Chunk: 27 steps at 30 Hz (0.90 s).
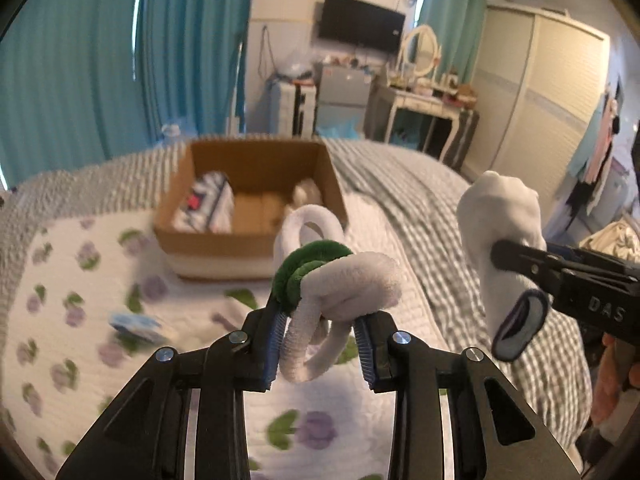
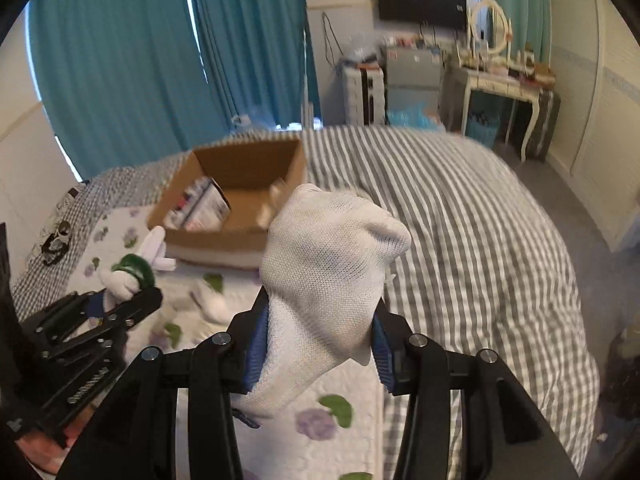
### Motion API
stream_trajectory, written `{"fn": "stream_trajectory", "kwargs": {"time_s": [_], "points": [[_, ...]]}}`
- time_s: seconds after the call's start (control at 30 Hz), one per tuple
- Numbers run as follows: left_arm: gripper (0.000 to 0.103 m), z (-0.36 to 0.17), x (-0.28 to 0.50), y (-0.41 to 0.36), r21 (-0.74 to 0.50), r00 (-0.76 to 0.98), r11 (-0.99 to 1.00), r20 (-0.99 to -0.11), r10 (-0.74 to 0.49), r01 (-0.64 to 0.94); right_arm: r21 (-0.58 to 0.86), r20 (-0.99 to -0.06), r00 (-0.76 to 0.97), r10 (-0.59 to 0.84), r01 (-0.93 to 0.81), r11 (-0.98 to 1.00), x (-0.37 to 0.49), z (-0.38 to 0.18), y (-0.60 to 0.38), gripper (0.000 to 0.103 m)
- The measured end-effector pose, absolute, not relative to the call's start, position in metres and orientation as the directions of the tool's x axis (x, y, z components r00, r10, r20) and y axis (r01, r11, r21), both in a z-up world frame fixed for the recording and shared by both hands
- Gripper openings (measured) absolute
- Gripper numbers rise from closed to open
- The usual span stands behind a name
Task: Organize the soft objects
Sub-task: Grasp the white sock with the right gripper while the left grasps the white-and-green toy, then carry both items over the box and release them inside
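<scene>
My left gripper [image 1: 322,340] is shut on a bundle of white and green fluffy hair ties [image 1: 340,280], held above the flowered quilt [image 1: 80,280]. The same bundle of hair ties [image 2: 128,276] shows at the left of the right wrist view, in the left gripper [image 2: 124,304]. My right gripper [image 2: 320,344] is shut on a white mesh sock [image 2: 324,276], also lifted off the bed. In the left wrist view that sock [image 1: 500,232] hangs from the right gripper [image 1: 520,264] at the right, dark cuff down. An open cardboard box [image 1: 248,236] sits ahead on the bed with a striped folded cloth [image 1: 208,204] inside.
A grey striped blanket [image 2: 460,240] covers the right side of the bed. A small blue and white item [image 1: 136,326] lies on the quilt at left. Another white soft piece [image 2: 212,304] rests on the quilt near the box [image 2: 240,200]. Teal curtains, a dresser and a wardrobe stand beyond.
</scene>
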<state>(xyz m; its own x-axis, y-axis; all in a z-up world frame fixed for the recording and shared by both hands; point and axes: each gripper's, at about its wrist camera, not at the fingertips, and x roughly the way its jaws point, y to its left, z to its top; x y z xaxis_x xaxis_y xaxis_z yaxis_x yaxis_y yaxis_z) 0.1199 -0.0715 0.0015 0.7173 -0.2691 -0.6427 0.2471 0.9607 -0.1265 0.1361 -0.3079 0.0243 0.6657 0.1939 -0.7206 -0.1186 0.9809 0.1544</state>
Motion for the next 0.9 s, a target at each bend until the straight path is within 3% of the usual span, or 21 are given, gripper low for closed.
{"fn": "stream_trajectory", "kwargs": {"time_s": [0.2, 0.5, 0.7, 0.9], "points": [[0.031, 0.046, 0.122, -0.025, -0.034, 0.795, 0.964, -0.559, -0.237, 0.263, 0.099, -0.653, 0.73, 0.203, -0.184, 0.978, 0.138, 0.079, -0.252, 0.044], [0.031, 0.079, 0.16, 0.021, 0.047, 0.854, 0.972, -0.49, -0.177, 0.229, 0.084, -0.575, 0.77, 0.275, -0.279, 0.956, 0.189, 0.119, -0.185, 0.044], [0.031, 0.063, 0.214, 0.029, 0.048, 0.853, 0.971, -0.489, -0.184, 0.236, 0.098, -0.579, 0.762, 0.29, -0.288, 0.953, 0.253, 0.104, -0.157, 0.044], [0.031, 0.023, 0.282, 0.016, 0.057, 0.81, 0.965, -0.558, -0.182, 0.256, 0.098, -0.64, 0.72, 0.267, -0.268, 0.958, 0.324, 0.051, -0.154, 0.044]]}}
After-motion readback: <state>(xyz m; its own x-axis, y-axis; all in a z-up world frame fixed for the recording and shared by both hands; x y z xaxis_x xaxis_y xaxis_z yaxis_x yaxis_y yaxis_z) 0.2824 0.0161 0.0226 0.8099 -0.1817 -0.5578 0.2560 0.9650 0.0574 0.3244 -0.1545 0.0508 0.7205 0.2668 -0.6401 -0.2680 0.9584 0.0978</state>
